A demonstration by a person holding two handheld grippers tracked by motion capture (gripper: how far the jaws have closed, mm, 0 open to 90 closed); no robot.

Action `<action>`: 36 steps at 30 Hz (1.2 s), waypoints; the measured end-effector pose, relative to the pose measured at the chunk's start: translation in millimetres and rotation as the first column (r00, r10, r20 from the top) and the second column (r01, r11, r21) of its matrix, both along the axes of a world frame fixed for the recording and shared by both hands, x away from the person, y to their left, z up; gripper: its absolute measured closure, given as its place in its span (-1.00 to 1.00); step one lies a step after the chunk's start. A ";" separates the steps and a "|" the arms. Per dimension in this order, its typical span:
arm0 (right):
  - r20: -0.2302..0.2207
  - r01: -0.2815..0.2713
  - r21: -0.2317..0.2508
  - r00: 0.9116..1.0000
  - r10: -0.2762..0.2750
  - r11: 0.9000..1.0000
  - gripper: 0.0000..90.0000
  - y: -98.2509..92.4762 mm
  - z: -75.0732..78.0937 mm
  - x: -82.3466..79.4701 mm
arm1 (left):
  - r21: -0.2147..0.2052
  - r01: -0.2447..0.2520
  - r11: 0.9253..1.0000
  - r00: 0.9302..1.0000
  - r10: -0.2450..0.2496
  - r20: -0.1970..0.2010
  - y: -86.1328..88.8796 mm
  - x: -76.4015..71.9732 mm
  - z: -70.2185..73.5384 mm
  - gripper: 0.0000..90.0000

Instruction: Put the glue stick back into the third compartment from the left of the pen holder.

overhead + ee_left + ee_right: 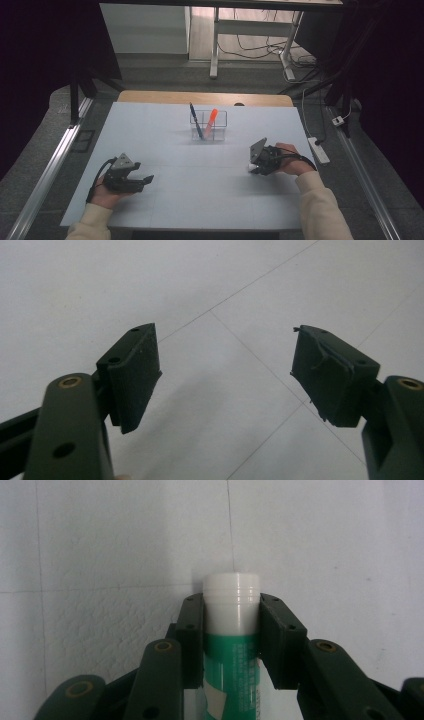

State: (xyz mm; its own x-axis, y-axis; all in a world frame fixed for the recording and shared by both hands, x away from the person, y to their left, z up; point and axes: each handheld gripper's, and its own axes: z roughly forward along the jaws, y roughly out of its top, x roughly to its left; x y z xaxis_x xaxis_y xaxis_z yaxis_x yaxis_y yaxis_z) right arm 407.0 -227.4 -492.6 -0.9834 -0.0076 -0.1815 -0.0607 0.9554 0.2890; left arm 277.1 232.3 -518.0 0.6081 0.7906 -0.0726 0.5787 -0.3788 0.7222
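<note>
A glue stick (231,587) with a white cap and a green label lies on the white table, gripped between the two jaws of my right gripper (231,611). The pads press on both of its sides, just below the cap. In the high view the right gripper (254,167) rests low on the table at the right, with the white cap of the glue stick (251,165) at its tip. My left gripper (145,180) rests at the left, pointing right. In its own view the left gripper (225,370) stands open with only bare table between its jaws.
A clear pen holder (222,112) stands at the far middle of the white mat (200,200), holding a blue pen (195,120) and an orange marker (212,119). Metal rails run along both sides of the table. A power strip (319,150) lies on the floor at the right.
</note>
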 end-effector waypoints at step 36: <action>-0.050 0.336 0.512 0.930 -0.364 0.791 0.45 -24.3 46.4 8.8 | -0.005 -0.005 1.000 1.000 0.005 0.003 1.1 -0.4 0.8 -0.40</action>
State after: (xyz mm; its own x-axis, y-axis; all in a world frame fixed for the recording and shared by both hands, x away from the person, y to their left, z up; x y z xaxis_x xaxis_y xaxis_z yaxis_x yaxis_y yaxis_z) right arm 415.7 -251.7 -446.1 -0.8906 0.4410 -0.1108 0.2225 0.6352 0.7396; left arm 276.7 233.4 -517.2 0.6042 0.7933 -0.0747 0.5783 -0.3720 0.7261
